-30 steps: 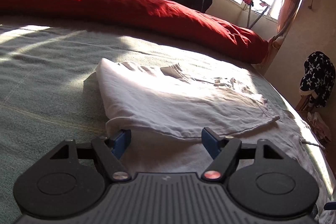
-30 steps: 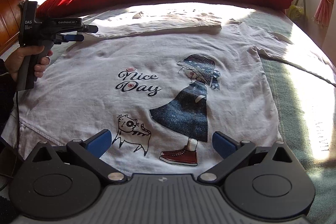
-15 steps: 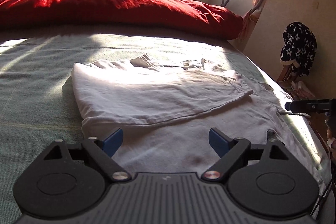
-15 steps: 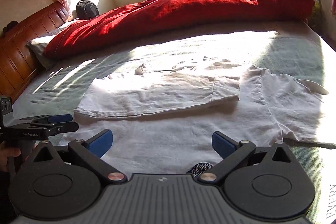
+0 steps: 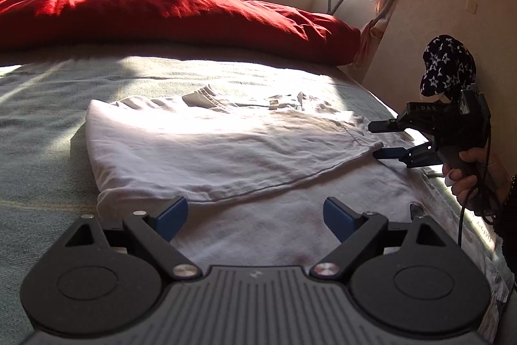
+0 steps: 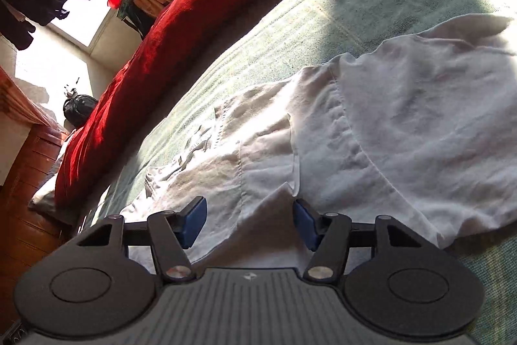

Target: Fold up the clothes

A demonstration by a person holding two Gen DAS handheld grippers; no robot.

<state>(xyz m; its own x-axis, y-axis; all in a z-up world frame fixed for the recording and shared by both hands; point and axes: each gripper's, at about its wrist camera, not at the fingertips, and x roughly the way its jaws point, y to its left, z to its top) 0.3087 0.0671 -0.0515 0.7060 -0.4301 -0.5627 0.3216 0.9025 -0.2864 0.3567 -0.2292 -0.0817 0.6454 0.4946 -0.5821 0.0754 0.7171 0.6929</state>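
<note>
Your white shirt (image 5: 226,151) lies on the bed (image 5: 38,125), its top part folded down over the lower part, with the red duvet (image 5: 168,12) bunched well behind it. Your left tool (image 5: 255,212) sits released at the near side of the shirt, its blue pads apart over the single lower layer and holding nothing. Your right tool (image 5: 384,139) is at the shirt's right side, turned on edge, jaws spread one above the other around the corner of the folded flap; its own view shows the right tool (image 6: 248,222) with that hemmed corner between the pads, not clenched. Your right hand (image 5: 468,170) grips its handle.
</note>
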